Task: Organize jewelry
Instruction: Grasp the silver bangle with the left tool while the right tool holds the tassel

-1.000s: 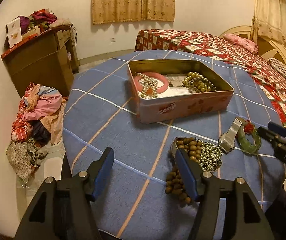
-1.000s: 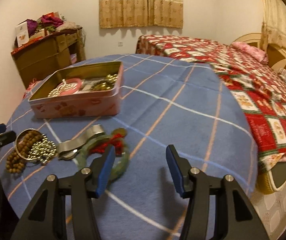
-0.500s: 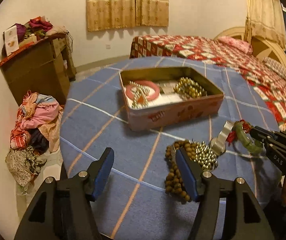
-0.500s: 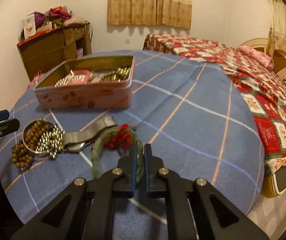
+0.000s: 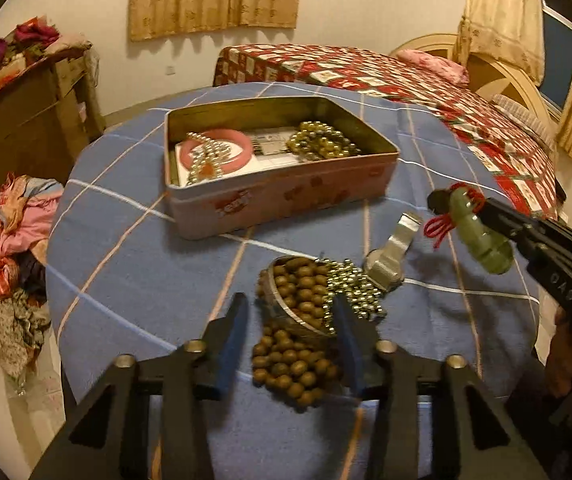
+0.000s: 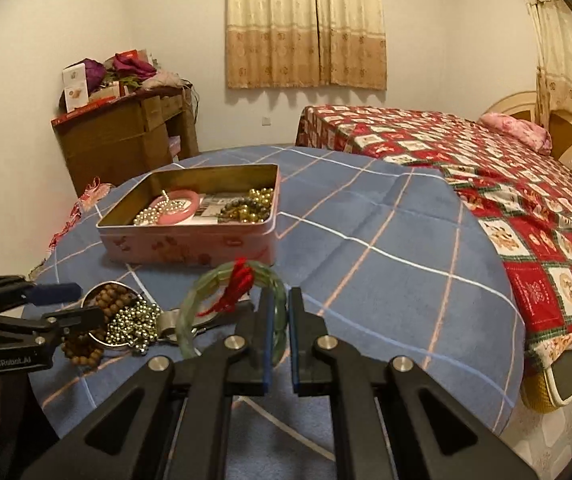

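Your right tool [image 6: 277,334] pinches the green bangle [image 6: 205,300] with red cord above the blue plaid surface [image 6: 386,264] near the bed [image 6: 486,168]; your left tool [image 5: 290,340] gapes empty.

Dim warm light, fisheye-warped edges

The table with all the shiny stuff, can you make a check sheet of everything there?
Surface: round table, blue checked cloth.
Job's things: open pink tin holding a pink bangle and beads; brown beads, gold beads, watch on the cloth.
Clutter: clothes pile on the floor.
Grippers: right gripper shut on green bangle; left gripper open around the brown beads.
Cables: nothing seen.
Surroundings: bed, dresser, curtains.
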